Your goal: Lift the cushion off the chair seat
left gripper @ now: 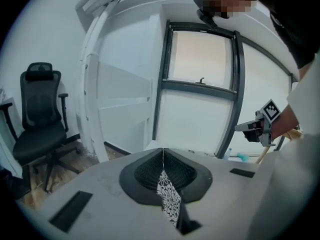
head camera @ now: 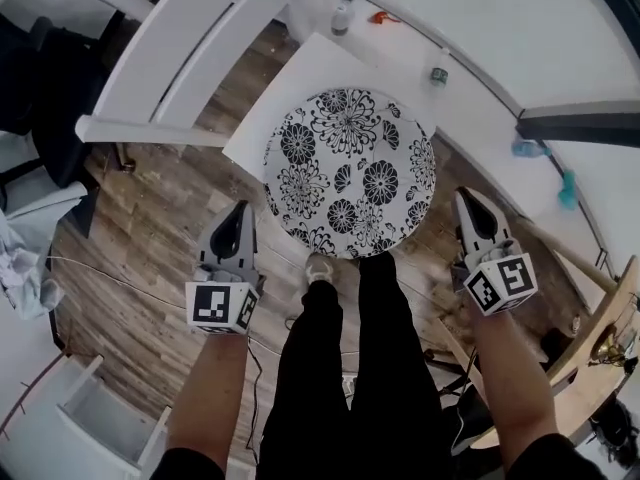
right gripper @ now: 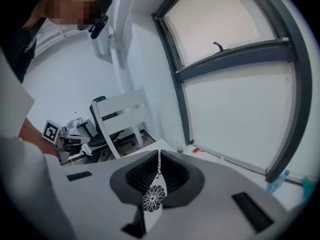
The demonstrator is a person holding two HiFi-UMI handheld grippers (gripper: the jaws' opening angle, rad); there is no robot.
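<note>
The cushion (head camera: 350, 173), round and printed with black flowers on white, hangs between the two grippers in front of and, as far as I can judge, above the white chair seat (head camera: 296, 86). Its far rim overlaps the seat's front edge and its near rim reaches over the person's shoe (head camera: 318, 266). The left gripper (head camera: 240, 213) is closed on the cushion's rim on one side and the right gripper (head camera: 468, 200) on the other. Each gripper view shows a strip of the flowered fabric pinched between nearly closed jaws. Both gripper views look down on a corner of the seat, so the lift seems largely done. What may be left is carrying the cushion fully clear of the seat's front edge, though the head view alone does not settle how much gap lies beneath it. The chair back (head camera: 190, 58) rises along the seat's far-left side, and beyond the seat stands the white wall with a dark window frame (head camera: 580, 123) and a small bottle (head camera: 341, 18) at its foot. Toward the person from the seat, the wooden floor (head camera: 150, 228) is open on the left. To the right of the seat a pale wooden frame (head camera: 600, 328) stands close by the right forearm, so that side leaves less room.
</note>
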